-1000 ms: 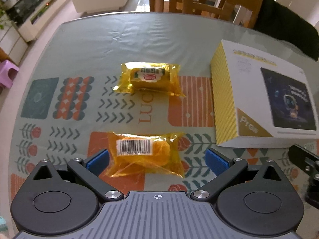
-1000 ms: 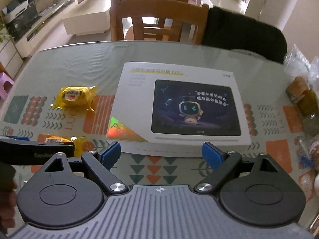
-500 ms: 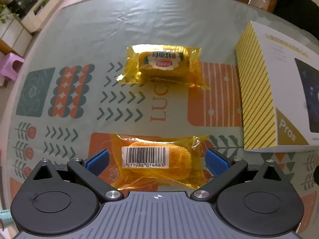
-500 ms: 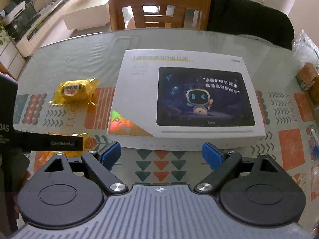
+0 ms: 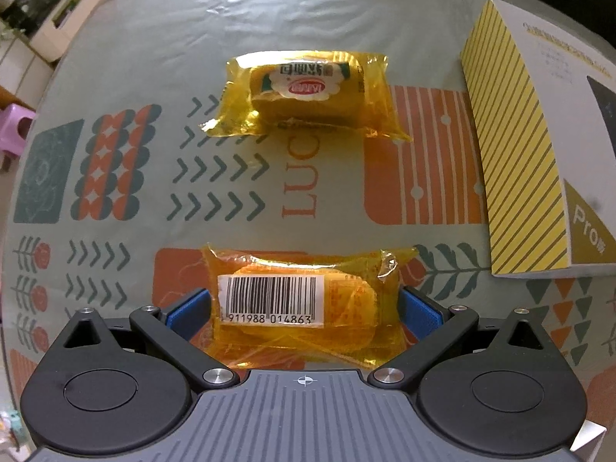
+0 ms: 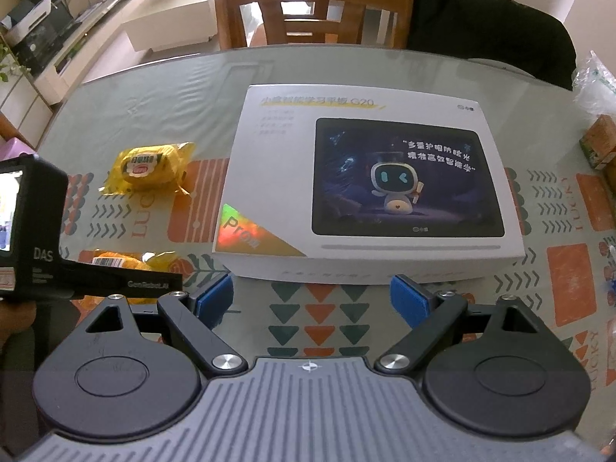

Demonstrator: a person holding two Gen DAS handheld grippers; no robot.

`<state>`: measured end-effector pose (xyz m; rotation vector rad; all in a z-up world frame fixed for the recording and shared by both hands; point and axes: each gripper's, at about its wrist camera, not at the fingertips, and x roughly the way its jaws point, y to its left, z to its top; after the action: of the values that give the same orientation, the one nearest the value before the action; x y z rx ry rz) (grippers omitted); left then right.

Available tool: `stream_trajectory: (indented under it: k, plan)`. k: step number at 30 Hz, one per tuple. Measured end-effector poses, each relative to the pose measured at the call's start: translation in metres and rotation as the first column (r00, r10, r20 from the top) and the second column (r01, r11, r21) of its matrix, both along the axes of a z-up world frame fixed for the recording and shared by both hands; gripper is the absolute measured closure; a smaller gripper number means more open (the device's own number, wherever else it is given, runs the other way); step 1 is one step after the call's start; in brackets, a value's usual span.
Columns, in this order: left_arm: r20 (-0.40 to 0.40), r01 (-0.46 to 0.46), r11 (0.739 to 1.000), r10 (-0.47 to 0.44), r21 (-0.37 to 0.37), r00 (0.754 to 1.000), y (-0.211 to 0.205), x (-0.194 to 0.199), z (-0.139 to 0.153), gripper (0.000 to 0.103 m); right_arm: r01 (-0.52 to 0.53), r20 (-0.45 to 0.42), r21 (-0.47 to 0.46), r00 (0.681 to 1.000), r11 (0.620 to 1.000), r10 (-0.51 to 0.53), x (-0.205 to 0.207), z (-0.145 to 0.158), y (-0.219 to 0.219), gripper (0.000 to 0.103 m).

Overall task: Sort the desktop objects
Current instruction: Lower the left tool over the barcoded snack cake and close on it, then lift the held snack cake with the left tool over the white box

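Two yellow-wrapped snack packets lie on the patterned tablecloth (image 5: 231,181). The near packet (image 5: 269,300), barcode side up, sits between the blue pads (image 5: 188,310) of my left gripper (image 5: 304,308), which is open and straddles it. The far packet (image 5: 308,96) lies label up beyond it, apart from the gripper. A big white tablet box (image 6: 365,177) lies flat on the right, its striped yellow side (image 5: 516,161) facing left. My right gripper (image 6: 312,300) hangs open just in front of the box with nothing in it. In the right wrist view both packets (image 6: 148,167) (image 6: 115,261) show, the near one half hidden by the left gripper's body (image 6: 34,231).
A wooden chair (image 6: 312,11) and a chair draped in black cloth (image 6: 489,30) stand at the table's far side. A plastic bag (image 6: 596,81) and an orange-green carton (image 6: 600,142) sit at the right edge. A purple stool (image 5: 15,131) is on the floor to the left.
My left gripper has moved forward and lower, so the barcode packet now lies between its open fingers. The right gripper has edged closer to the white box.
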<state>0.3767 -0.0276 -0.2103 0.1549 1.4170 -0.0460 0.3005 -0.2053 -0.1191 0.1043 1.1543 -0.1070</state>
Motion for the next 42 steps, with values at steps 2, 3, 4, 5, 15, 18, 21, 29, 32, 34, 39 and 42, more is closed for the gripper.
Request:
stream_trajectory:
  k: [2, 3, 4, 5, 15, 18, 21, 29, 32, 34, 39, 42]
  plan:
    - [0.002, 0.000, 1.000, 0.000, -0.006, 1.000, 0.000, 0.000, 0.000, 0.000, 0.000, -0.003, 0.002, 1.000, 1.000, 0.000, 0.000, -0.001, 0.001, 0.000]
    - [0.002, -0.001, 1.000, 0.001, -0.009, 1.000, 0.001, 0.001, 0.000, 0.000, -0.001, -0.005, 0.004, 1.000, 1.000, 0.001, 0.000, -0.001, 0.001, 0.000]
    - [0.001, -0.002, 1.000, 0.002, -0.012, 1.000, 0.001, 0.001, 0.000, 0.000, -0.001, -0.006, 0.005, 1.000, 1.000, 0.001, 0.000, -0.002, 0.001, 0.000]
    - [0.000, -0.004, 1.000, 0.004, -0.017, 1.000, 0.002, 0.001, 0.000, 0.000, -0.001, -0.007, 0.006, 1.000, 1.000, 0.001, 0.000, -0.002, 0.001, 0.000]
    - [-0.006, -0.044, 0.997, 0.044, -0.064, 0.999, 0.009, 0.000, 0.001, 0.000, 0.001, -0.011, 0.013, 1.000, 1.000, -0.001, -0.001, -0.002, 0.002, 0.000]
    - [0.012, -0.045, 0.997, 0.046, -0.067, 0.999, 0.009, -0.004, 0.003, 0.000, 0.002, -0.013, 0.016, 1.000, 1.000, -0.002, -0.002, -0.001, 0.002, 0.000]
    - [-0.002, -0.047, 0.997, 0.047, -0.067, 0.999, 0.008, -0.005, 0.003, 0.000, 0.005, -0.014, 0.017, 1.000, 1.000, -0.005, -0.004, 0.000, 0.001, 0.000]
    - [0.028, -0.034, 0.997, 0.036, -0.073, 0.999, 0.007, -0.012, 0.031, 0.030, 0.014, -0.011, 0.027, 1.000, 1.000, -0.014, -0.006, 0.005, 0.000, 0.000]
    - [0.049, -0.049, 0.997, 0.052, -0.063, 0.997, 0.006, -0.019, 0.047, 0.031, 0.010, -0.003, 0.030, 1.000, 0.999, -0.009, -0.007, 0.008, 0.002, 0.000]
    - [0.070, -0.055, 0.997, 0.059, -0.057, 0.996, 0.006, -0.023, 0.059, 0.031, 0.005, 0.005, 0.031, 1.000, 1.000, -0.005, -0.008, 0.011, 0.004, 0.000]
    - [0.083, -0.087, 0.993, 0.093, -0.084, 0.992, 0.013, -0.025, 0.080, 0.031, -0.004, 0.024, 0.037, 1.000, 0.999, 0.003, -0.013, 0.020, 0.007, 0.000]
    - [0.084, -0.080, 0.993, 0.087, -0.087, 0.993, 0.012, -0.038, 0.089, 0.031, -0.007, 0.035, 0.042, 0.999, 0.999, 0.005, -0.018, 0.025, 0.008, 0.000]
